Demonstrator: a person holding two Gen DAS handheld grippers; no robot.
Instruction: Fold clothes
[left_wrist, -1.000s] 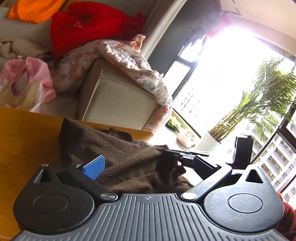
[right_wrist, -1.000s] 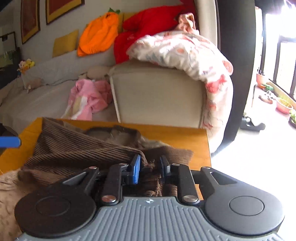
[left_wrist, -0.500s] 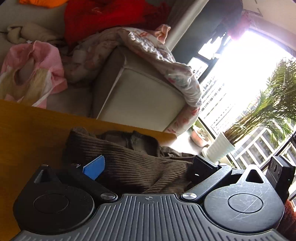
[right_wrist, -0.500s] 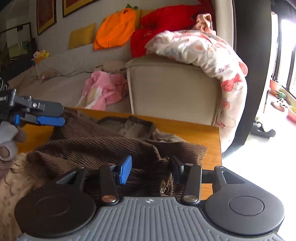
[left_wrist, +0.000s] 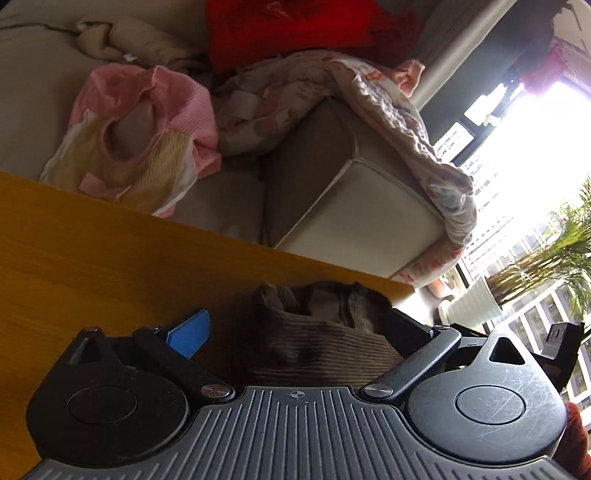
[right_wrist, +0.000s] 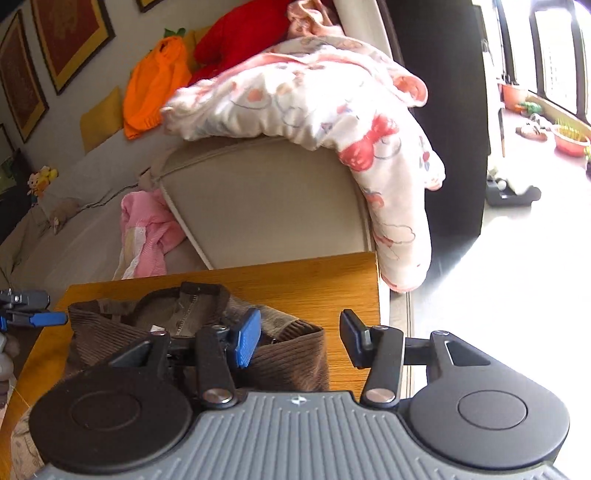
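Observation:
A brown corduroy garment (right_wrist: 288, 354) lies bunched on the wooden table (right_wrist: 314, 284), its collar facing the sofa. My right gripper (right_wrist: 299, 339) is open just above the garment's right edge, holding nothing. My left gripper (left_wrist: 295, 328) is open over the garment (left_wrist: 325, 339) near the table's far corner, holding nothing. Its tip shows at the left edge of the right wrist view (right_wrist: 33, 317). A beige knit piece (right_wrist: 22, 450) lies at the near left.
A beige sofa (right_wrist: 266, 206) stands just behind the table, with a floral blanket (right_wrist: 332, 110) over its arm, a pink garment (left_wrist: 147, 136), and red and orange clothes. The table's right edge (right_wrist: 380, 295) drops to the floor. A potted palm (left_wrist: 535, 266) stands by the window.
My right gripper opened and let go of the brown garment, then drew back. The garment now lies lower and flatter. My left gripper shifted left over the table, still open.

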